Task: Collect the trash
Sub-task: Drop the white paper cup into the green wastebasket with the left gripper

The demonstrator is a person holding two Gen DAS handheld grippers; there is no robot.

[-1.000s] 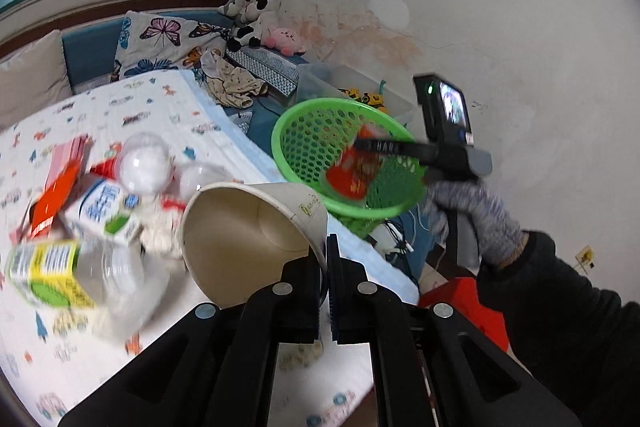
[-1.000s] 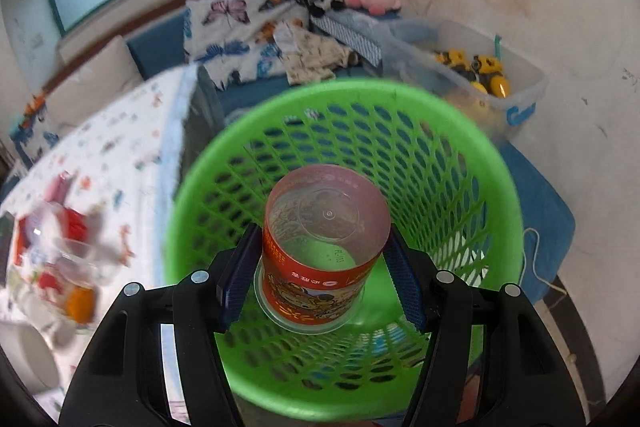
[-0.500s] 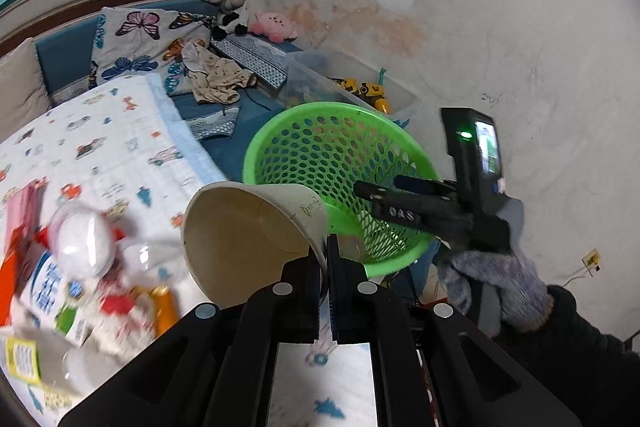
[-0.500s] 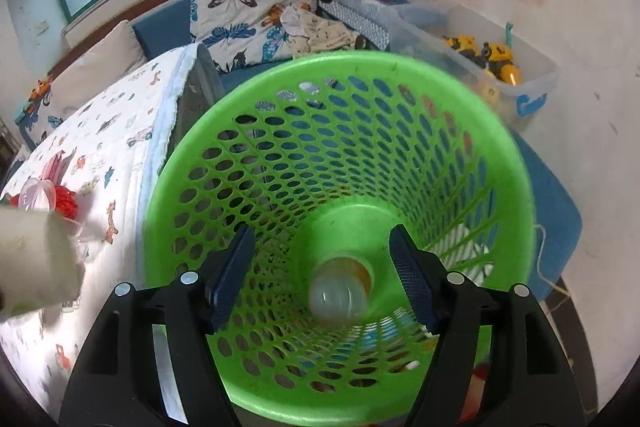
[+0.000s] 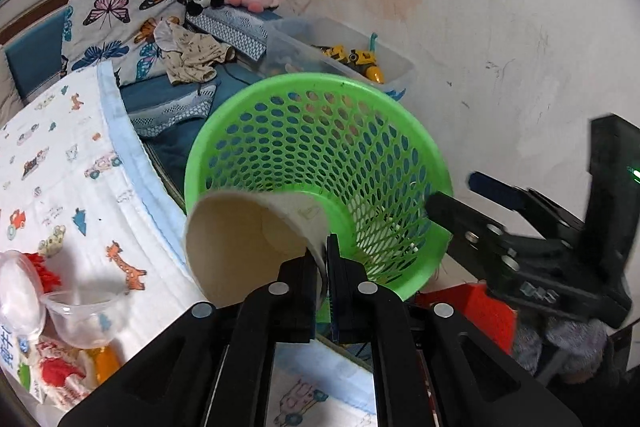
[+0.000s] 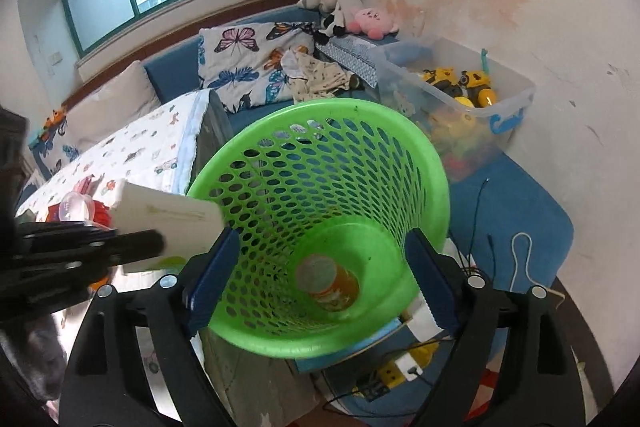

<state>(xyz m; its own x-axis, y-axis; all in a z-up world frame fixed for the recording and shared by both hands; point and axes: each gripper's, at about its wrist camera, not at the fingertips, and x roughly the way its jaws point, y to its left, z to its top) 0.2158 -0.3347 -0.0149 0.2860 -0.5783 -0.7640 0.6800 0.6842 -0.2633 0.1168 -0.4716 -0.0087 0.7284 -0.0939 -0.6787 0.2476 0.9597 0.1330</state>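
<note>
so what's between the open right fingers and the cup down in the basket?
Nothing. Right wrist view: right gripper open over green basket, clear drop to cup.

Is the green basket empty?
No, the right wrist view shows an orange plastic cup lying at the bottom of the green basket.

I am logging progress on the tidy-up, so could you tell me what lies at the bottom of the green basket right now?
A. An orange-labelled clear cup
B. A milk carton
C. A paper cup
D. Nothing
A: the right wrist view shows an orange-labelled clear cup on its side at the bottom of the green basket, while the paper cup is pinched in the left gripper.
</note>
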